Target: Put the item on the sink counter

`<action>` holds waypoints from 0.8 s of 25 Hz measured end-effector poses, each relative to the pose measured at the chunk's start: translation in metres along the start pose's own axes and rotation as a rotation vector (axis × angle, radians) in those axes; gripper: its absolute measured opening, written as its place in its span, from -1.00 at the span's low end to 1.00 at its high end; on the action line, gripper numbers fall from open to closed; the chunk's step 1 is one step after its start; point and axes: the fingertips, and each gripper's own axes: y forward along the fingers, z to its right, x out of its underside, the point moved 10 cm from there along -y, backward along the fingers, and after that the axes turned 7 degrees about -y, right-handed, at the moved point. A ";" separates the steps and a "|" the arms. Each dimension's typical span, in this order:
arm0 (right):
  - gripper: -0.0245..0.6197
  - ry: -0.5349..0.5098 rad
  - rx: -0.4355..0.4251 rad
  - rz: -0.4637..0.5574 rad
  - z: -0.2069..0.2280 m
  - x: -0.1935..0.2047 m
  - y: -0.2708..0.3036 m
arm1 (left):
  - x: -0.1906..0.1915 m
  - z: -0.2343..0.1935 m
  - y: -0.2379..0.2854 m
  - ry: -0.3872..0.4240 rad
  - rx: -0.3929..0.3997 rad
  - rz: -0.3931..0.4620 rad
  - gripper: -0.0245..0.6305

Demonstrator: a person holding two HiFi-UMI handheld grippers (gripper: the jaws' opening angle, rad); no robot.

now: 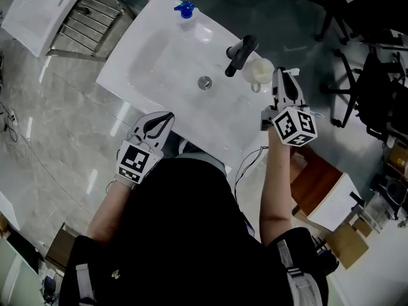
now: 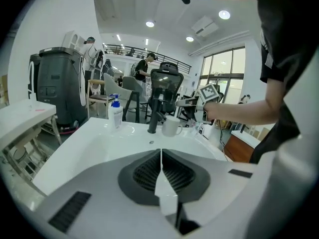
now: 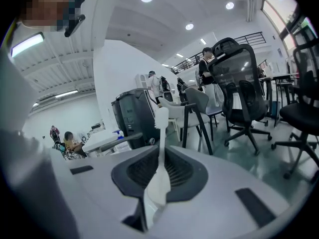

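Note:
A white toothbrush [image 3: 160,128] stands upright between the jaws of my right gripper [image 3: 160,159], which is shut on its handle. That gripper [image 1: 285,87] hovers over the sink's right rim, just right of a white cup [image 1: 261,71] that stands next to the black faucet [image 1: 241,54]. My left gripper [image 1: 157,125] is shut with nothing in it, at the sink's near edge. From the left gripper [image 2: 161,169] I look across the white sink [image 2: 89,143] at the faucet [image 2: 154,114], the cup [image 2: 171,127] and the right gripper [image 2: 208,93].
A blue-capped pump bottle [image 1: 185,11] stands on the sink's far left corner, and the drain [image 1: 204,82] is in the basin's middle. A white cabinet with a metal rack [image 1: 83,19] stands to the left. Office chairs [image 1: 357,88] and a wooden box [image 1: 315,177] stand to the right.

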 end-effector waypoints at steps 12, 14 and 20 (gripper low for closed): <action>-0.76 -0.071 -0.047 -0.155 -0.006 0.033 0.019 | 0.010 0.000 0.004 -0.037 -0.026 -0.006 -0.85; -0.76 -0.072 -0.052 -0.173 -0.006 0.036 0.020 | 0.011 0.001 0.003 -0.039 -0.030 -0.008 -0.85; -0.76 -0.054 -0.052 -0.180 -0.003 0.038 0.027 | 0.015 -0.001 0.004 -0.050 -0.044 -0.011 -0.84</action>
